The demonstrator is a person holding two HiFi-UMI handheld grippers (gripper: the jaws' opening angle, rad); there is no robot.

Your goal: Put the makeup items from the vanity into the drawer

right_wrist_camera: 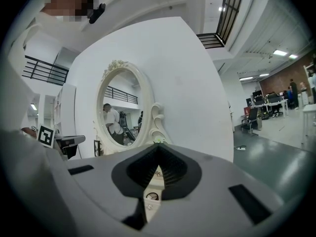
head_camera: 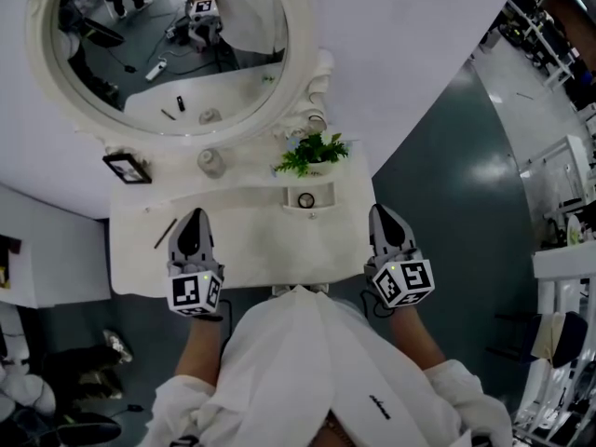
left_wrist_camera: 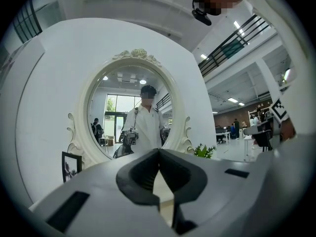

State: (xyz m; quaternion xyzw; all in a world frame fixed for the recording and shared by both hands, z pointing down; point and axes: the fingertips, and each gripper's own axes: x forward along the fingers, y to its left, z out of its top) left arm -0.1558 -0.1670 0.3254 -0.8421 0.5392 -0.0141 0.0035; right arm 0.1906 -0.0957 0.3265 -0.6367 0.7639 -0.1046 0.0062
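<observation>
**Head view lays out the makeup; the gripper views show both claws clenched**

Head view alone gives you the white vanity (head_camera: 251, 250) from above. A thin dark pencil (head_camera: 166, 233) lies on its top just beside your left gripper (head_camera: 194, 214). A small round case (head_camera: 305, 199) sits in a shallow rectangular compartment (head_camera: 324, 190) at the middle back. Your right gripper (head_camera: 380, 210) is at the vanity's right front corner, well apart from both items.

Left gripper view faces the oval mirror (left_wrist_camera: 133, 117), and there your jaws press tip to tip with nothing between them. Right gripper view shows the same clenched, empty claw. The round case is visible through the slit below its tips.

The mirror's cream frame is carved in scrolls. The grippers have smooth grey shells with ribbed black pads. A leafy green plant (head_camera: 315, 152), a small glass jar (head_camera: 212, 163) and a black picture frame (head_camera: 126, 168) stand along the vanity's back.

A white partition (head_camera: 400, 54) rises behind the vanity, the floor (head_camera: 456, 194) is glossy dark grey-green, and desks with chairs (right_wrist_camera: 264, 107) stand far off in the hall.
</observation>
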